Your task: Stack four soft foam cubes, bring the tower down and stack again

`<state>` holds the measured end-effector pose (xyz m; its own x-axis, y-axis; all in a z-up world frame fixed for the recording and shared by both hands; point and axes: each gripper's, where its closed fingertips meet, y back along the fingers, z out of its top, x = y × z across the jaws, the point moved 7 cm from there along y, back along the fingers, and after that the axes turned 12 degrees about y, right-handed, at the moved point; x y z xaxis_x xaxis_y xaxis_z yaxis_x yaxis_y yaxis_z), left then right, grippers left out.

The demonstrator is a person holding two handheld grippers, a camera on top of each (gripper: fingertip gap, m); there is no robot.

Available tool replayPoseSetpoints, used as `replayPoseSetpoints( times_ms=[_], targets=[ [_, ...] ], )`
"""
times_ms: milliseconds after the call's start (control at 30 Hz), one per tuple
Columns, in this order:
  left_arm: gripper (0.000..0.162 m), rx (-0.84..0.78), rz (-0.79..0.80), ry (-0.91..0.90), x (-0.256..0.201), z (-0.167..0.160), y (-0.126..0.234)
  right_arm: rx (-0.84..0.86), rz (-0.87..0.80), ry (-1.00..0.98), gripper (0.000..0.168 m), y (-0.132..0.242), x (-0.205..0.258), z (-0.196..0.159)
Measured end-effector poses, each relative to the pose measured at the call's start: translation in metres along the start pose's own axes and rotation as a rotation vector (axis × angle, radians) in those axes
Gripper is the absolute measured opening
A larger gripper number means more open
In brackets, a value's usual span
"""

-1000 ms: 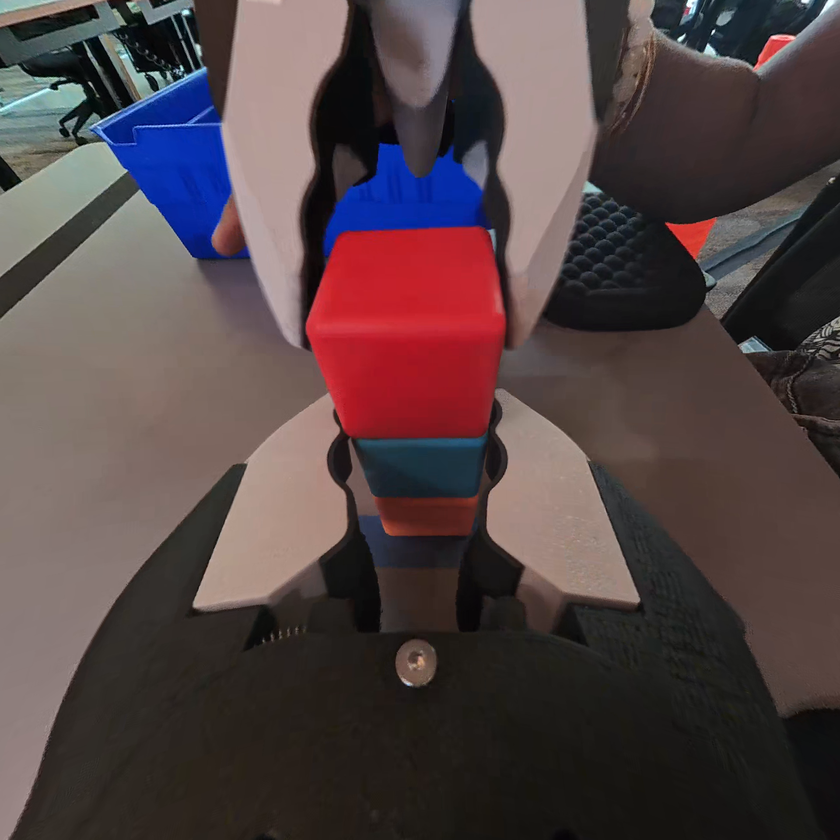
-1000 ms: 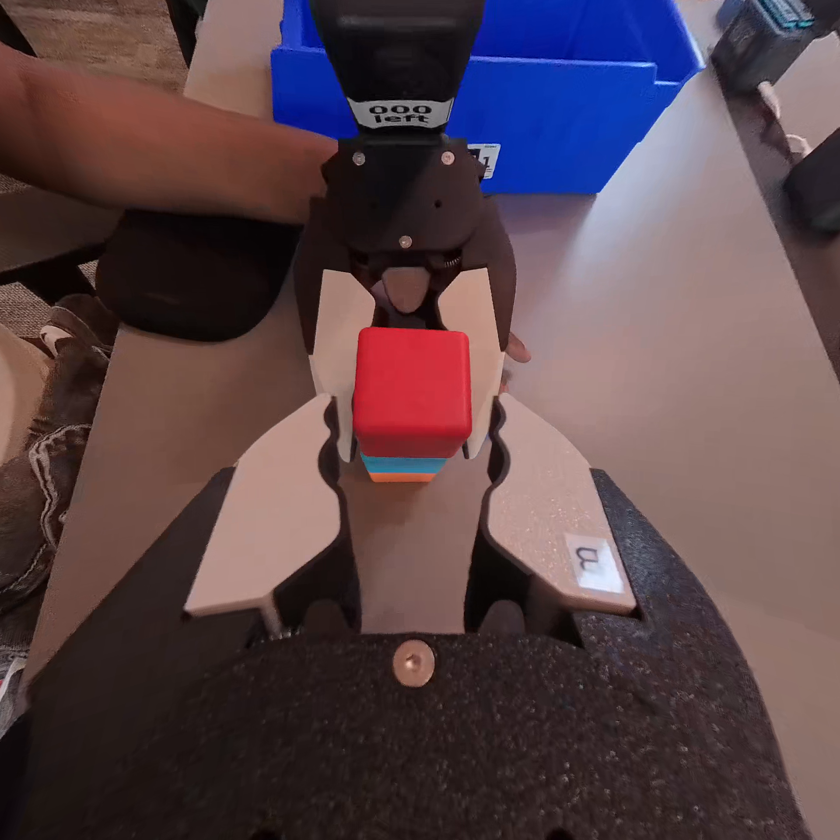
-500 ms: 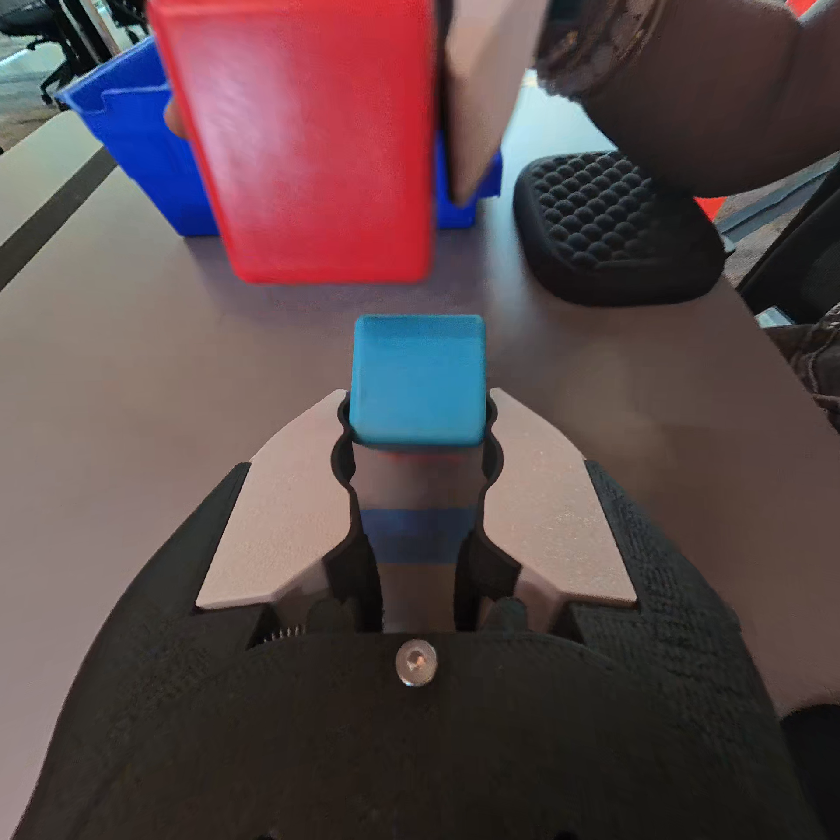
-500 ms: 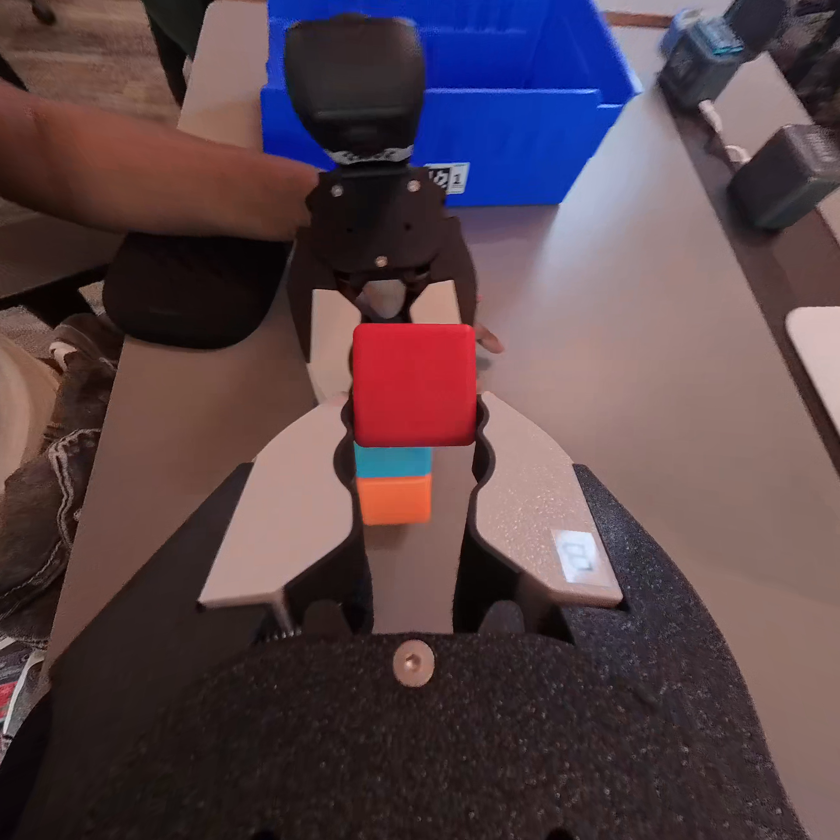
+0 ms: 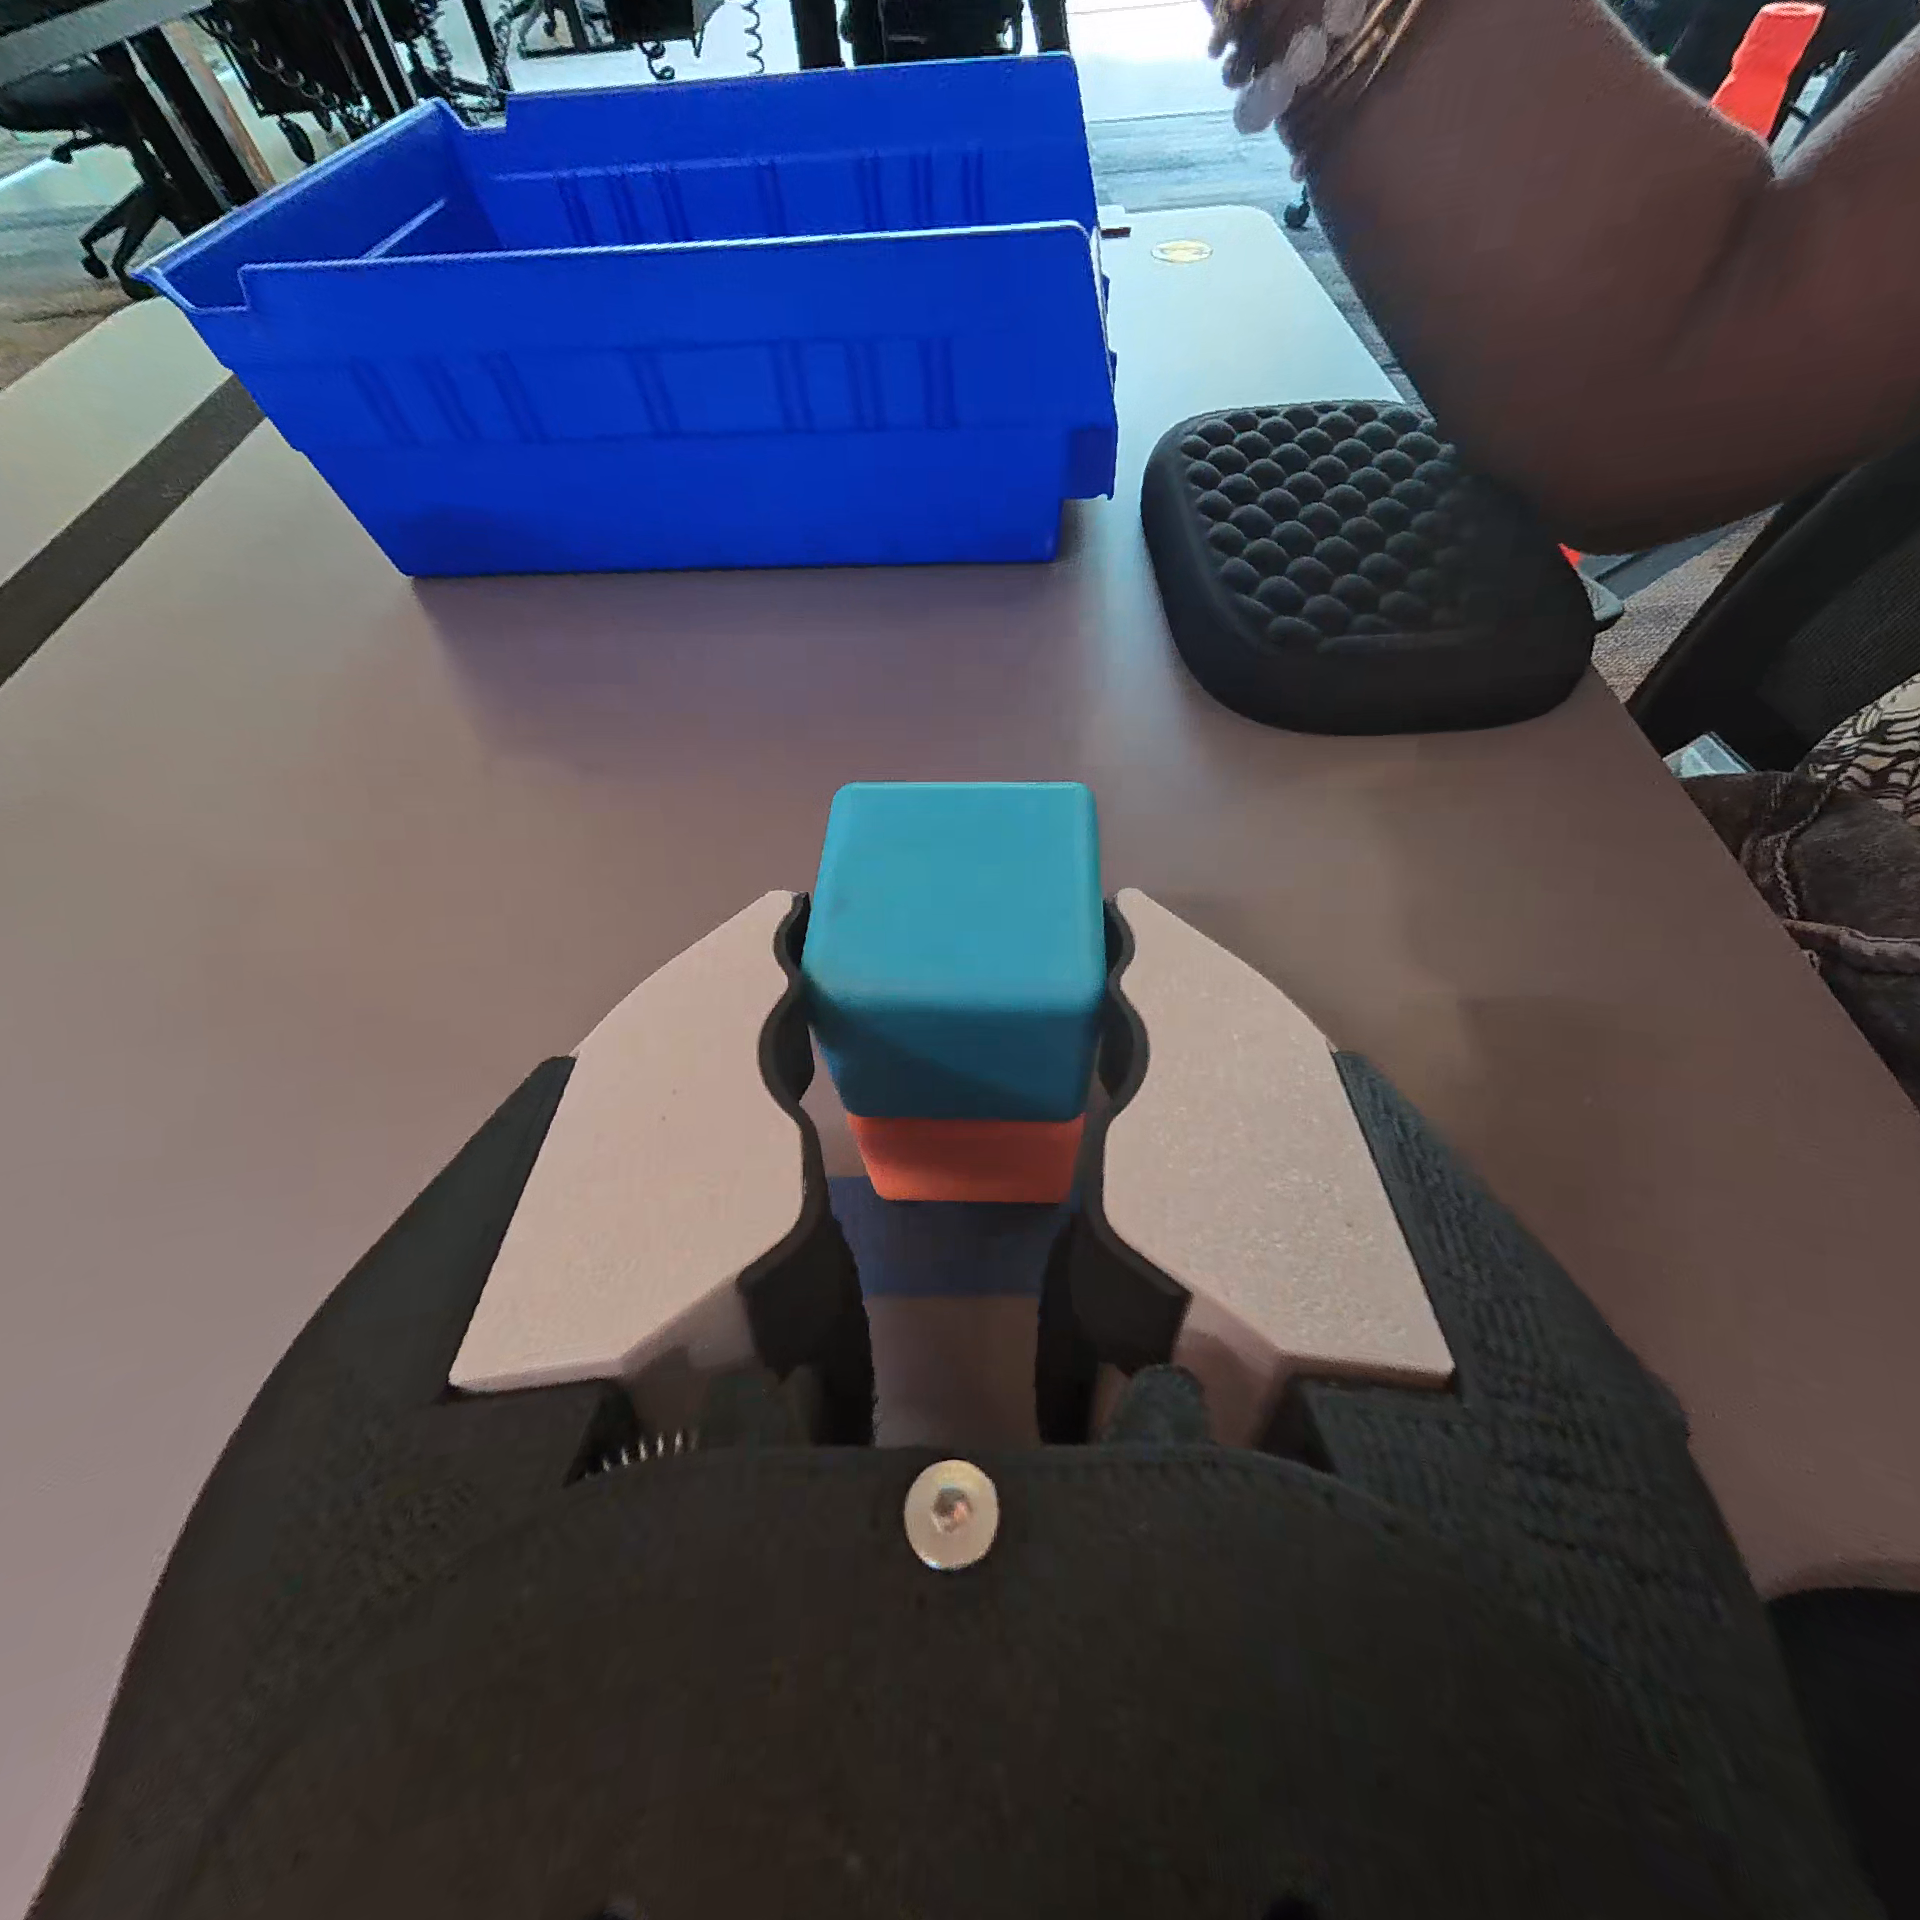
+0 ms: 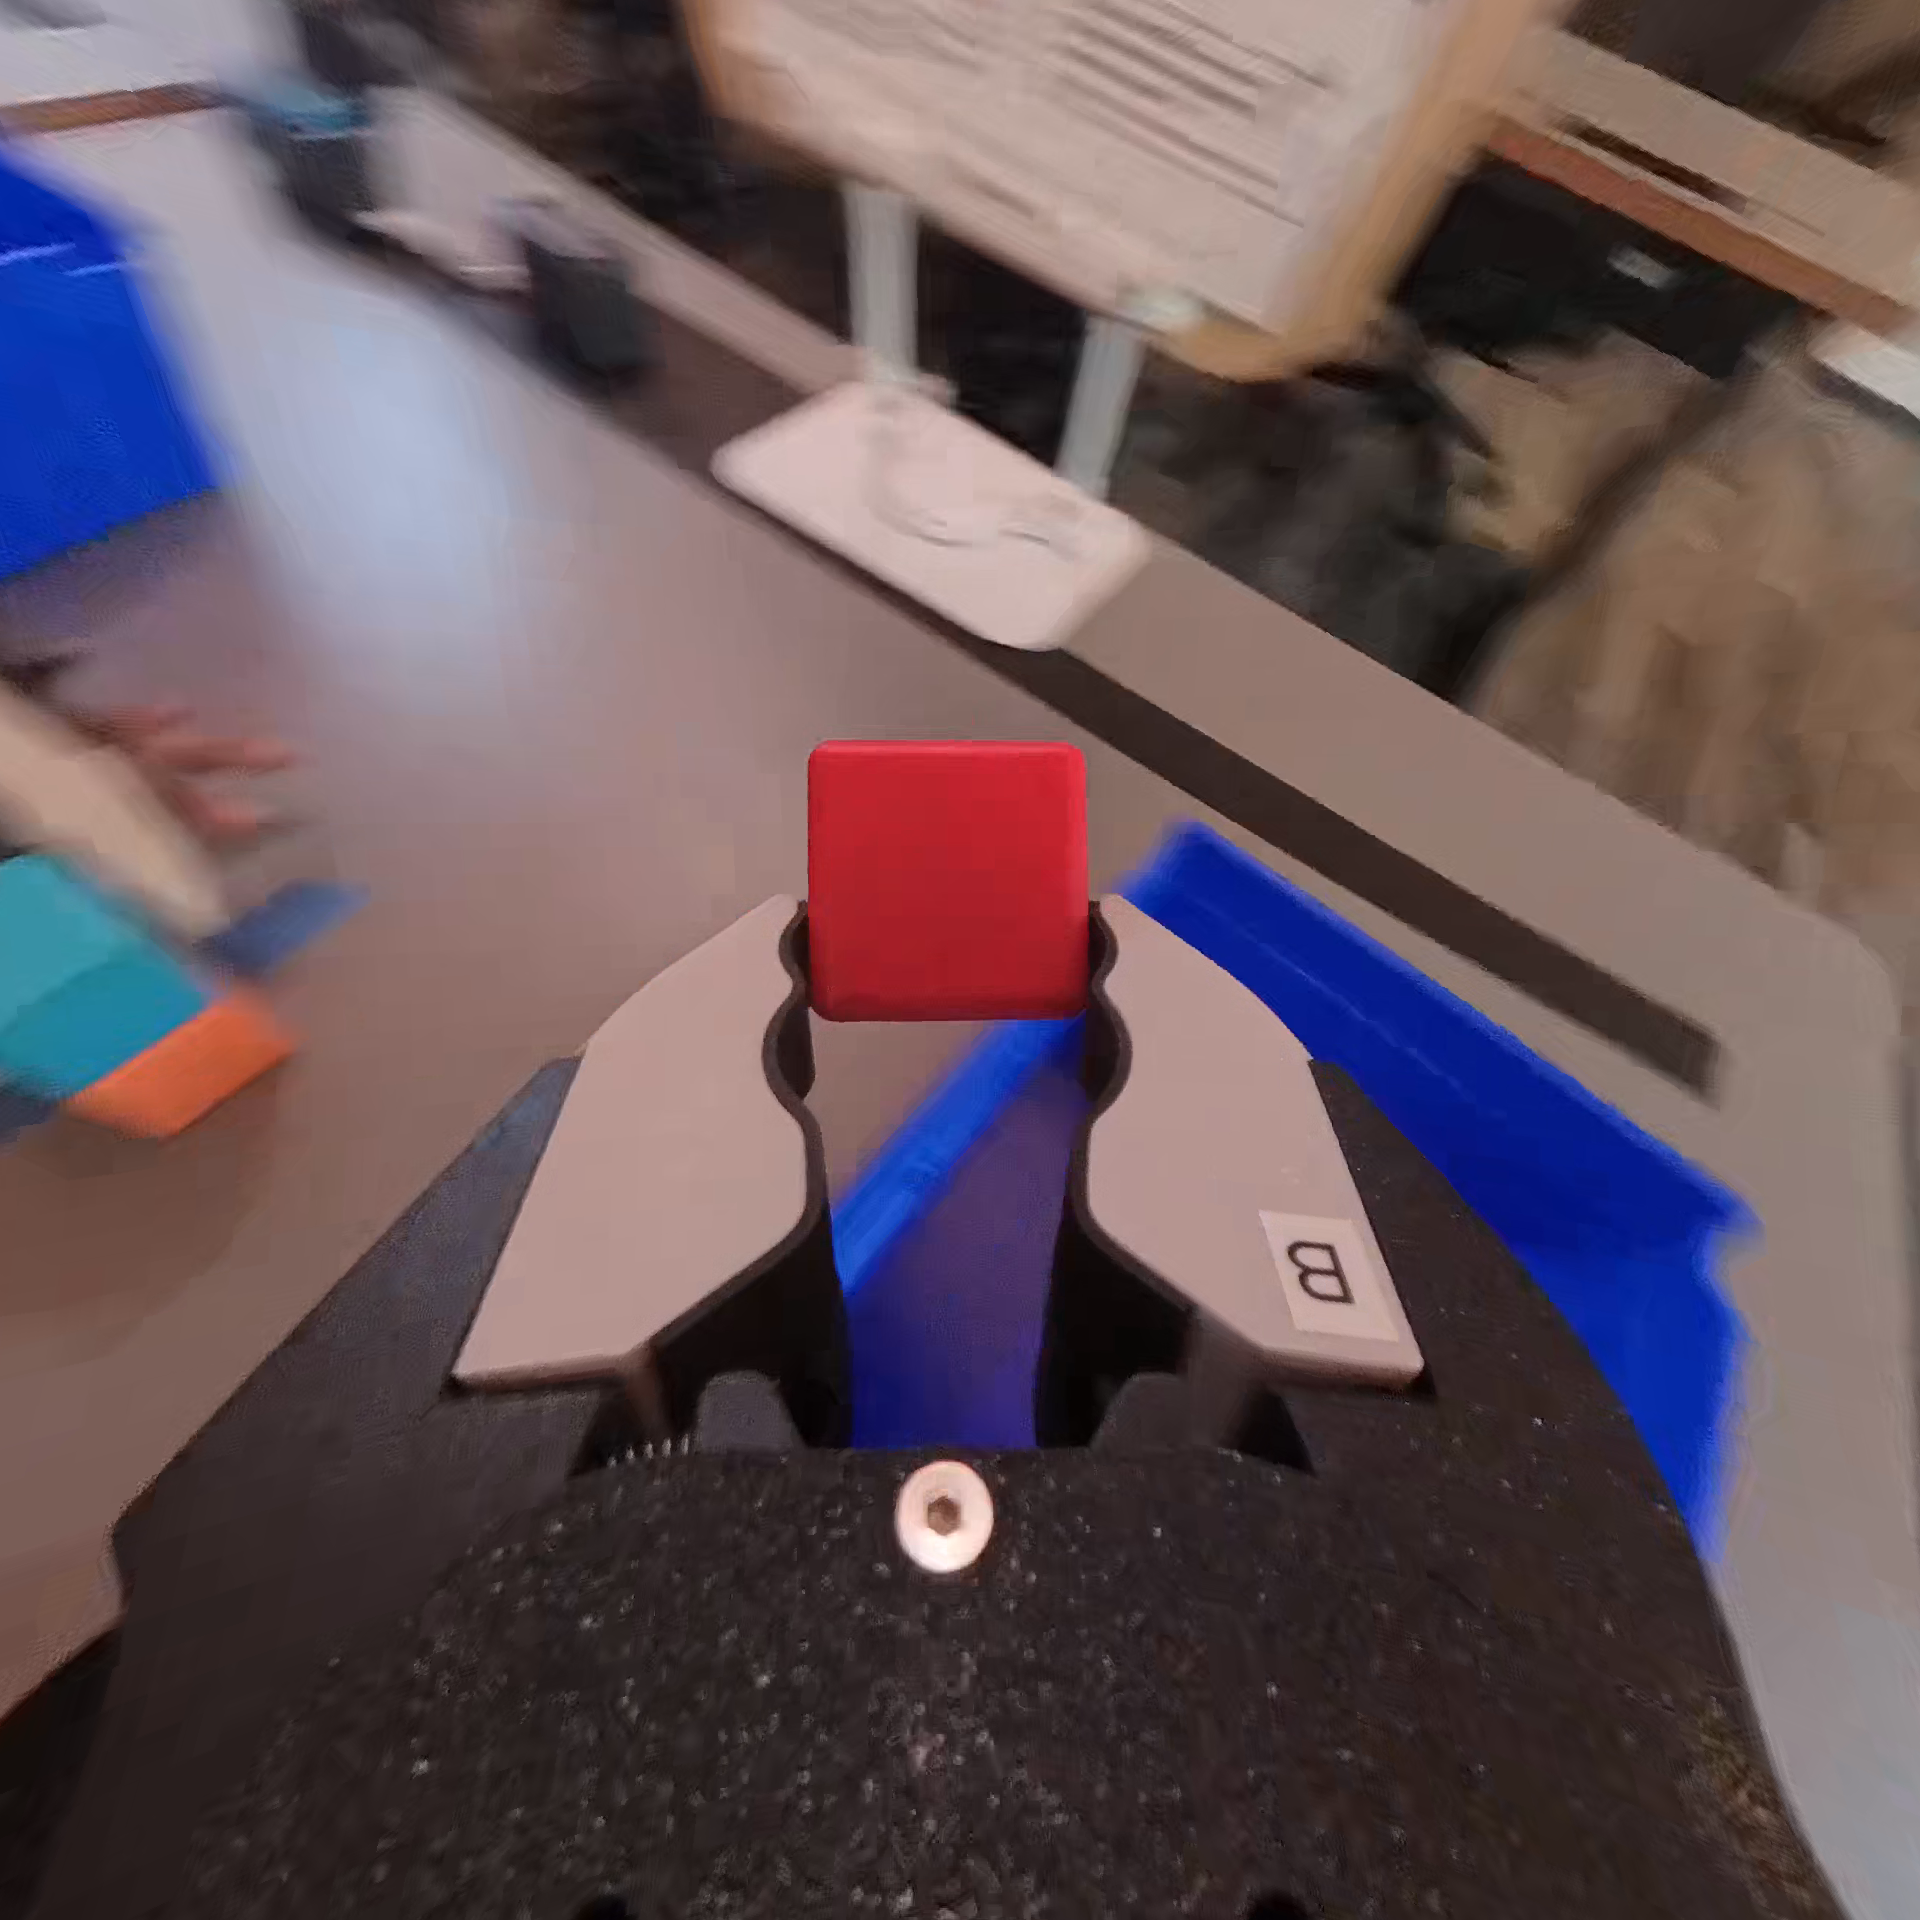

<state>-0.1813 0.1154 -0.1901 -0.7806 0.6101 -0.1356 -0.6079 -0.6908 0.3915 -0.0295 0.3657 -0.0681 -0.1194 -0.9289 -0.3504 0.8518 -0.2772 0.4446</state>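
upper cube (image 5: 951,935) on lower cube (image 5: 966,1162), bin (image 5: 665,416) behind, pad (image 5: 1361,582) right

left gripper (image 5: 951,977) clamped, right gripper (image 6: 945,935) clamped, raised

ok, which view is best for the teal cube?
Left wrist view: the teal cube sits sharp and centred between the left tool's fingers, atop the orange cube. Right wrist view shows it only motion-blurred at the left edge.

The teal cube (image 5: 951,935) and the orange cube (image 5: 966,1155) under it look like matt, smooth foam, as does the red cube (image 6: 945,878). The left tool (image 5: 954,925) has grainy pale fingers (image 5: 665,1143) in rough black plastic. The blue bin (image 5: 665,384) is ribbed, slightly shiny plastic. The tabletop (image 5: 364,779) is smooth with a dull sheen. The black pad (image 5: 1351,561) is dimpled.
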Motion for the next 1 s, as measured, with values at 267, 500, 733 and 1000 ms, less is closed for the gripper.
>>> replayPoseSetpoints(
  times_ms=[267,500,733,1000],
  targets=[
    [0.058,0.023,0.021,-0.027,0.0,-0.003,-0.002,0.389,-0.363,-0.288,0.049,-0.013,-0.043,-0.104],
    [0.071,0.033,0.024,-0.028,0.001,-0.003,0.002,0.625,-0.334,-0.359,0.049,-0.038,-0.045,-0.166],
    [0.085,0.164,0.032,-0.012,0.004,-0.019,-0.004,0.51,-0.347,-0.311,0.058,-0.026,-0.048,-0.152],
    [0.077,0.249,0.039,-0.02,0.006,-0.029,-0.009,-0.281,0.187,0.069,0.085,-0.009,0.04,-0.009]
  ],
)
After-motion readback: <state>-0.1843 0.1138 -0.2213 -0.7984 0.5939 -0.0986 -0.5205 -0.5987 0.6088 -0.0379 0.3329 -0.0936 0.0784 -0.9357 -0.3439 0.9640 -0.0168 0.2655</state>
